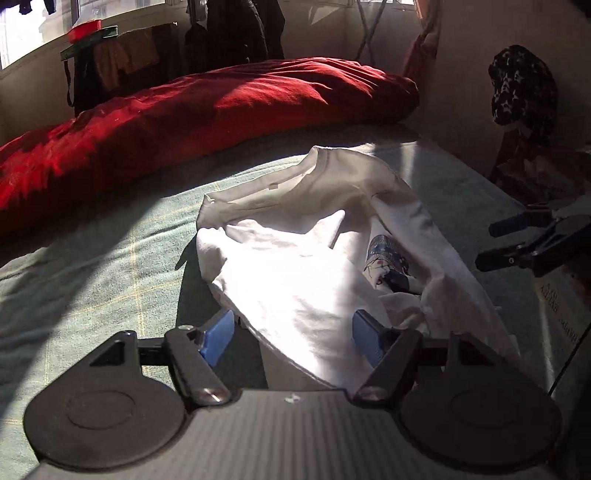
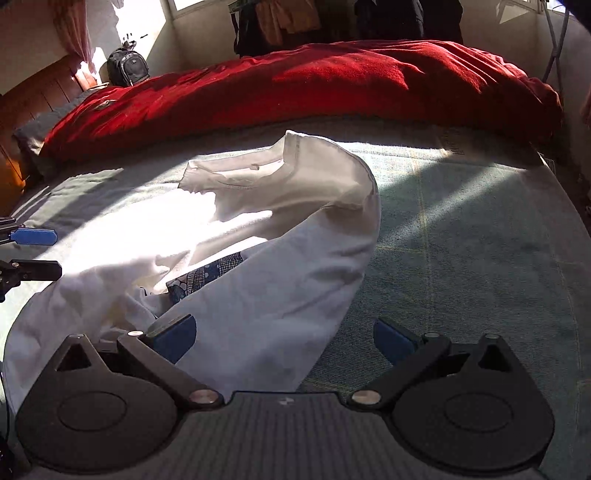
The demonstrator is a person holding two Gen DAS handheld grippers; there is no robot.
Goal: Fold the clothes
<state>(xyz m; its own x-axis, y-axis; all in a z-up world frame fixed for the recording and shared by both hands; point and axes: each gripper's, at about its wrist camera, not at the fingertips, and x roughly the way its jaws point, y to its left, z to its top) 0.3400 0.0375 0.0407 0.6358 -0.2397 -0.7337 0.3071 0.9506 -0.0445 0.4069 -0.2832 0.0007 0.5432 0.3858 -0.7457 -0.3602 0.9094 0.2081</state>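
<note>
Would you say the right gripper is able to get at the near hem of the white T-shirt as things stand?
Probably yes. The right gripper is open, and the white T-shirt already lies between its fingers on the green bedspread. Nothing covers that edge; the left gripper sits off to the side.

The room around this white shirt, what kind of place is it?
Most likely a bedroom at home. The crumpled white T-shirt lies on a pale green checked bedspread, a long red duvet is bunched along the far side, and clothes hanging on a rack stand by the window.
</note>
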